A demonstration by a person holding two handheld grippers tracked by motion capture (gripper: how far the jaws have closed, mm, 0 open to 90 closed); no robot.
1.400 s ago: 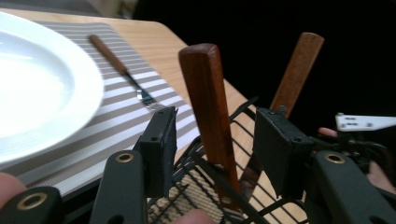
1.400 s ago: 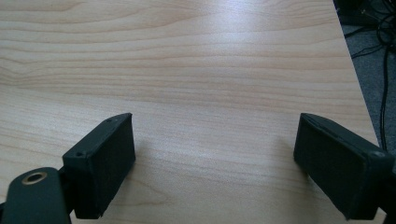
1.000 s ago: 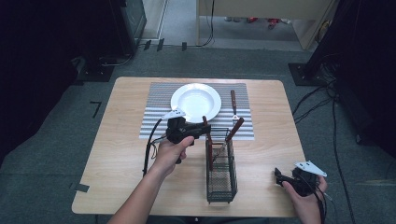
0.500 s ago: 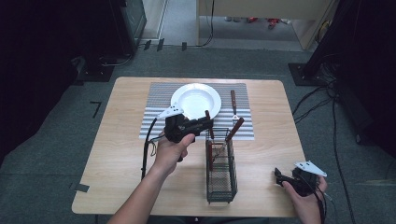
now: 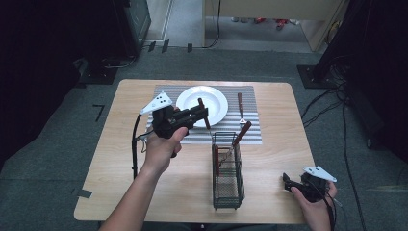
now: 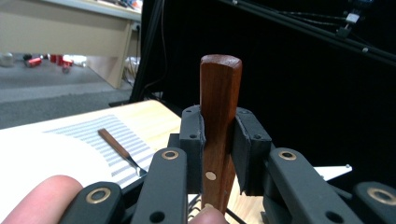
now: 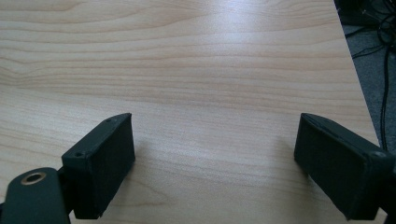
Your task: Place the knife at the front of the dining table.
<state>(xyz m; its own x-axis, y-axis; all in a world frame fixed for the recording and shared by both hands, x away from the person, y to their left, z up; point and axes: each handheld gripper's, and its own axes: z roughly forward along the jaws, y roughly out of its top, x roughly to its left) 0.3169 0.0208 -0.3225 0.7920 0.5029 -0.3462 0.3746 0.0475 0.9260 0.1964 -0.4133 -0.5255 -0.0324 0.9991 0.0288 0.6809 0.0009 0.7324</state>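
Observation:
My left gripper hovers over the near edge of the white plate, shut on a wooden-handled utensil. In the left gripper view the brown handle stands upright, clamped between the two jaws of that gripper; its working end is hidden below. A black wire basket stands in front of the mat, with two more wooden-handled utensils leaning in it. My right gripper rests low at the table's front right corner, and in its own view it is open over bare wood.
A striped placemat lies under the plate. On it, right of the plate, lies a wooden-handled knife, also seen past the jaws as a knife. Dark equipment and cables surround the table.
My left gripper has risen and moved away from the basket toward the plate, carrying the utensil with it. The right gripper has stayed put.

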